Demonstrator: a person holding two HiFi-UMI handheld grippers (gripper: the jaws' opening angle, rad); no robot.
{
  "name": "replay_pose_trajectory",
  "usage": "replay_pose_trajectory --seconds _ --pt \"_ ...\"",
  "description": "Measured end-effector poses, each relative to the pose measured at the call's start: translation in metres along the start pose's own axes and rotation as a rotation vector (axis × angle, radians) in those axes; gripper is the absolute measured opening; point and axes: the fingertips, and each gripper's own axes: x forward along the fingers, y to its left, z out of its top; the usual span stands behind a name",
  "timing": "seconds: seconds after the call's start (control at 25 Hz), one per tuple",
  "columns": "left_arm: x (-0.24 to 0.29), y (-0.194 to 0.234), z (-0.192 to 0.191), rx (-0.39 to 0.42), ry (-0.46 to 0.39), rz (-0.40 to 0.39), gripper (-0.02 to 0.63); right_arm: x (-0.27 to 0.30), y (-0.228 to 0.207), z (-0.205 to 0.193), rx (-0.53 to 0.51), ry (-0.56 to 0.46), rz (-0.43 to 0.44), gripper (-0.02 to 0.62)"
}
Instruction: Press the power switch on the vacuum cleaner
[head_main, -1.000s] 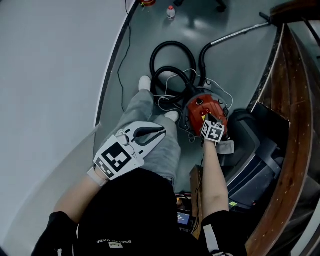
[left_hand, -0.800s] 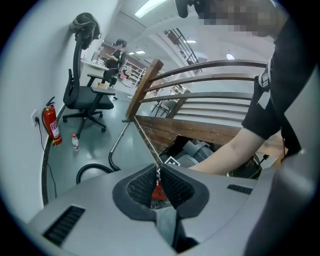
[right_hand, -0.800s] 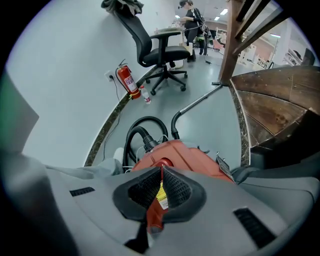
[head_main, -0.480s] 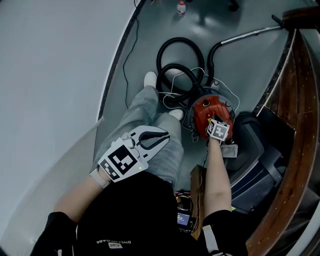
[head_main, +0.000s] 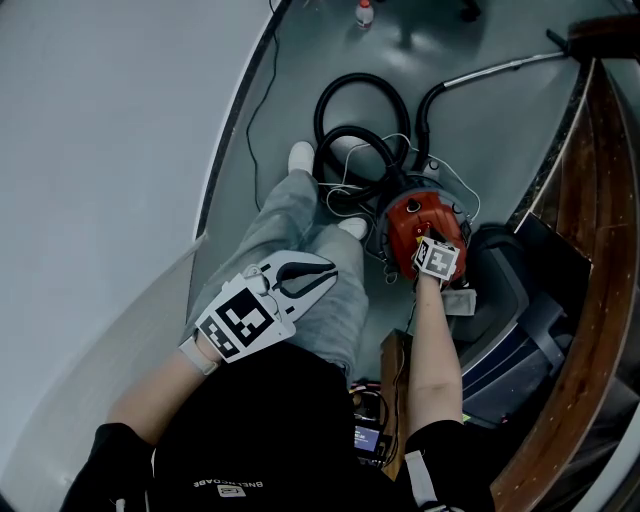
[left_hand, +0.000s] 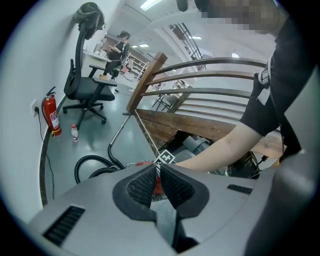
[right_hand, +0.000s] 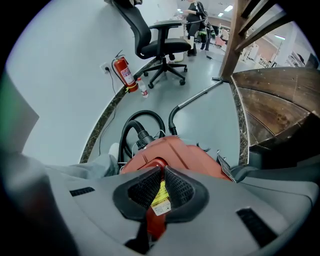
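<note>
Red vacuum cleaner (head_main: 410, 215) on the floor (head_main: 490, 130), right gripper (head_main: 427, 243) bearing down on it.
Clenched jaws, having just lowered, are now holding steady, probably pressing the switch; left gripper (head_main: 328, 273) is idling closed, empty.

Office or lab floor, not a home. You stand on a smooth grey floor (head_main: 480, 110) beside a curved white wall (head_main: 100, 150) with a dark skirting strip. Black swivel chair (right_hand: 162, 42) on castors. Red fire extinguisher (left_hand: 51, 116) against the wall, near a wall socket (right_hand: 106, 66). Curved wooden stair rail (left_hand: 210, 75) on your right. Far back: ceiling strip lights (left_hand: 152, 4) over an open room, and a person (left_hand: 119, 45) standing there.
</note>
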Motion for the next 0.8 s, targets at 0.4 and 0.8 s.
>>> replay_pose_trajectory --seconds 0.4,0.8 --pt "0.007 -0.007 -0.002 -0.006 0.002 -0.013 0.015 0.003 -0.001 0.001 -0.022 0.000 -0.012 0.028" --pt "0.007 -0.015 -0.002 0.003 -0.003 -0.013 0.015 0.003 -0.003 0.001 0.001 0.026 -0.035 0.028"
